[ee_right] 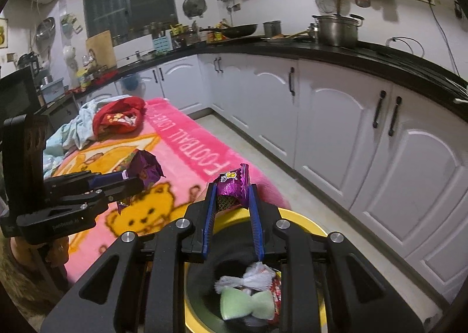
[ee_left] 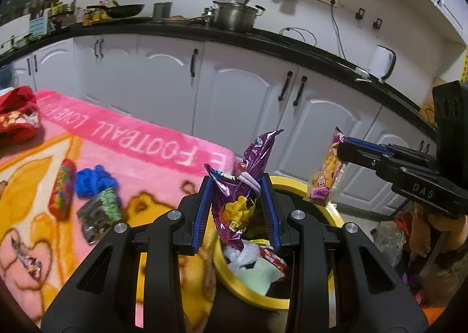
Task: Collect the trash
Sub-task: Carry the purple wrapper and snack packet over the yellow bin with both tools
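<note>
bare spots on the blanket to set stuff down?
Free: blanket between the red cloth and the FOOTBALL lettering, plus the bear print. Crowded: near the blue scrunchie and candy wrappers.

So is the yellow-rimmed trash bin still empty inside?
No, the yellow-rimmed bin already holds a pale green bow-shaped piece and a crumpled white wad.

My kitchen is evenly, coolly lit; fisheye bends cabinets, corners go black, the blanket (ee_left: pixel 96 157) smears with blur.
</note>
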`<state>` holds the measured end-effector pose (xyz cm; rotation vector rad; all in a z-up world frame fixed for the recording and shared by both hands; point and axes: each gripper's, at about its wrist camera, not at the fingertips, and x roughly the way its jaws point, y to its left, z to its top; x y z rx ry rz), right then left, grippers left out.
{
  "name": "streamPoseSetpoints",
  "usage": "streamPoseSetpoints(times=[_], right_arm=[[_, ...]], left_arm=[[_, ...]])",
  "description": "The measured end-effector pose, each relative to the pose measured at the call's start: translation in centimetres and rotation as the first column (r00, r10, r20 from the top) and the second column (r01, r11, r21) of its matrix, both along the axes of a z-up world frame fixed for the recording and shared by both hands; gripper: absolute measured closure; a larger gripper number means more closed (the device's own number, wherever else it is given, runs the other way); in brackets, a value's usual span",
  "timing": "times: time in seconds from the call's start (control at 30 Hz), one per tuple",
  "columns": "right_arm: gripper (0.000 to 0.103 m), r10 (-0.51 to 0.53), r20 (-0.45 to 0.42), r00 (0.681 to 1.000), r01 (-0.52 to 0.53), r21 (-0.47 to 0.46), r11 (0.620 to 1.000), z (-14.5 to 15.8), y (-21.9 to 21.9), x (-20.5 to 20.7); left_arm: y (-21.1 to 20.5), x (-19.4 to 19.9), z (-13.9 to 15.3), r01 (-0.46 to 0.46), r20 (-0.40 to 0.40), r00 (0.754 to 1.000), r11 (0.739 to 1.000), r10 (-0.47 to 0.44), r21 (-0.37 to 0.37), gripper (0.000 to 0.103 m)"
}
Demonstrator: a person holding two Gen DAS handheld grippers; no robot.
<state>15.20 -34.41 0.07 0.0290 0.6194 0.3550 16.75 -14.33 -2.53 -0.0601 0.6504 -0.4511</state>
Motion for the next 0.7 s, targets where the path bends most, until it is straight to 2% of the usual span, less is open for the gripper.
streamPoseSetpoints(times=[0.27,0.7], right_arm=[[0.082,-0.050,-0.019,0.999,0.050,-0.001,0.999,-1.5,-2.9,-0.8],[0.082,-0.079,-0.059,0.995,0.077,-0.031,0.997,-4.4,-4.4,-1.5]], left_arm=[[-3.1,0.9,-0.7,0.051,-0.015,0.999,0.999,-0.051,0.004,0.077],[-6.0,2.1,-2.6,0.105,-0.061,0.993,0.994,-0.104,0.014,0.076]])
